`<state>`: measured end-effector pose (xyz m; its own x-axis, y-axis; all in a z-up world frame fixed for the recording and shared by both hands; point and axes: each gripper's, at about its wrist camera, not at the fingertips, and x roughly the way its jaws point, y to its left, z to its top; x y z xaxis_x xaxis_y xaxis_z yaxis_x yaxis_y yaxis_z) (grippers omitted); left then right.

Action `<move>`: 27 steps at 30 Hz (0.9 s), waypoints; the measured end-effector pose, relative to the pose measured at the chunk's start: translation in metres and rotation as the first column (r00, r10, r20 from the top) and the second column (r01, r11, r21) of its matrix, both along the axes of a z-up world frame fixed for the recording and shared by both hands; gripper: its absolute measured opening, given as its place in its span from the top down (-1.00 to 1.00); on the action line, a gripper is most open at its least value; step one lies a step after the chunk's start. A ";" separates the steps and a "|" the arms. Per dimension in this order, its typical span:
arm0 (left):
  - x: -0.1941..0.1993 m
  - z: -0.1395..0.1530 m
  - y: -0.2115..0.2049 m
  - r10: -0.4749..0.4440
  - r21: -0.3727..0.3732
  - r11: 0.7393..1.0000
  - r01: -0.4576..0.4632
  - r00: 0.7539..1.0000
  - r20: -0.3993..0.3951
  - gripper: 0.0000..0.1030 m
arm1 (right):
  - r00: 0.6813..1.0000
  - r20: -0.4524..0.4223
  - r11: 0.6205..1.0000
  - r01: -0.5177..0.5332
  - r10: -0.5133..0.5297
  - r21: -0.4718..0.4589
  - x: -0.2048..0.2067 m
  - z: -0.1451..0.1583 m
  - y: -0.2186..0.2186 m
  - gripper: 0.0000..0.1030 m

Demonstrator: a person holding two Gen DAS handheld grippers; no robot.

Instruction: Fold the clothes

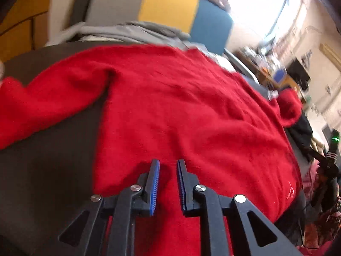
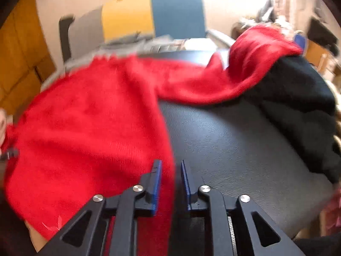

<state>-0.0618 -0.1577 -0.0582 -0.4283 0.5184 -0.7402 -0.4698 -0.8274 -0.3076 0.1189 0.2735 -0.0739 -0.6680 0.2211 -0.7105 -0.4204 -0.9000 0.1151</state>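
A fuzzy red sweater [image 1: 181, 106] lies spread on a dark leather surface [image 1: 53, 170]. Its left sleeve [image 1: 42, 106] stretches to the left. My left gripper [image 1: 168, 164] hovers over the sweater's lower body, jaws slightly apart with nothing between them. In the right wrist view the sweater [image 2: 85, 123] covers the left half, and its right sleeve [image 2: 245, 64] drapes up onto a black garment [image 2: 298, 106]. My right gripper [image 2: 171, 166] is open at the sweater's right side edge, and the red edge runs between the two fingers.
A grey garment [image 1: 127, 29] lies behind the sweater. A chair with grey, yellow and blue panels [image 1: 168, 6] stands beyond it. The black garment is heaped at the right of the dark surface [image 2: 234, 149]. Cluttered room furniture is at the far right.
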 end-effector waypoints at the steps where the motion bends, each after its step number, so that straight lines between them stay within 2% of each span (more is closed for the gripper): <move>1: -0.007 0.000 -0.006 0.037 0.003 0.999 -0.037 0.999 -0.005 0.67 | 0.998 -0.055 1.000 -0.002 0.001 -0.013 0.000 0.010 -0.001 0.33; 2: -0.013 0.001 -0.011 0.073 0.006 0.997 -0.073 0.997 -0.009 0.61 | 0.994 -0.111 1.000 -0.004 0.001 -0.026 0.000 0.020 -0.001 0.10; 3: -0.020 0.001 -0.017 0.108 0.009 0.994 -0.108 0.994 -0.013 0.59 | 0.989 -0.149 0.999 -0.021 0.015 -0.041 -0.003 0.028 -0.002 0.05; 5: -0.040 -0.003 -0.015 0.129 0.014 0.992 -0.129 0.992 0.009 0.51 | 0.987 -0.130 0.994 -0.104 0.098 -0.041 -0.032 0.034 -0.009 0.11; 6: -0.048 -0.006 -0.008 0.127 -0.023 0.992 -0.127 0.992 0.006 0.50 | 0.984 -0.108 0.989 -0.144 0.140 -0.029 -0.049 0.034 -0.014 0.22; 7: -0.052 -0.010 0.000 0.121 -0.096 0.988 -0.123 0.992 -0.018 0.49 | 0.980 -0.082 0.984 -0.180 0.179 -0.010 -0.067 0.031 -0.021 0.44; 8: -0.055 -0.013 0.008 0.115 -0.165 0.979 -0.120 0.993 -0.042 0.49 | 0.975 -0.055 0.976 -0.217 0.217 0.008 -0.084 0.028 -0.028 0.46; 10: -0.053 -0.016 0.019 0.085 -0.237 0.965 -0.113 0.988 -0.126 0.48 | 0.966 0.004 0.966 -0.258 0.258 0.027 -0.119 0.016 -0.035 0.45; 13: -0.044 -0.018 0.028 0.030 -0.333 0.938 -0.095 0.980 -0.195 0.46 | 0.962 0.115 0.964 -0.257 0.249 0.064 -0.153 -0.010 -0.033 0.45; 15: -0.044 -0.018 0.020 0.046 -0.319 0.942 -0.101 0.984 -0.174 0.45 | 0.963 0.166 0.966 -0.232 0.211 0.114 -0.160 -0.022 -0.023 0.44; 17: -0.044 -0.019 0.011 0.064 -0.302 0.947 -0.108 0.986 -0.153 0.41 | 0.973 0.199 0.977 -0.151 0.120 0.150 -0.155 -0.024 -0.004 0.42; 18: -0.044 -0.020 0.004 0.081 -0.266 0.957 -0.116 0.987 -0.142 0.41 | 0.977 0.194 0.983 -0.113 0.084 0.145 -0.150 -0.024 0.007 0.42; 20: -0.043 -0.021 0.002 0.084 -0.248 0.961 -0.120 0.985 -0.152 0.40 | 0.986 0.158 0.993 -0.061 0.044 0.105 -0.139 -0.027 0.026 0.42; 22: -0.043 -0.021 0.002 0.079 -0.239 0.964 -0.116 0.984 -0.160 0.40 | 0.989 0.140 0.995 -0.047 0.035 0.083 -0.136 -0.025 0.030 0.41; 25: -0.044 -0.015 0.002 0.081 -0.209 0.972 -0.106 0.989 -0.124 0.41 | 0.988 0.148 0.996 -0.060 0.049 0.071 -0.140 -0.020 0.026 0.33; 27: -0.039 -0.006 0.005 0.084 -0.153 0.983 -0.104 0.988 -0.133 0.41 | 0.994 0.097 0.998 -0.057 0.054 0.023 -0.137 -0.005 0.021 0.33</move>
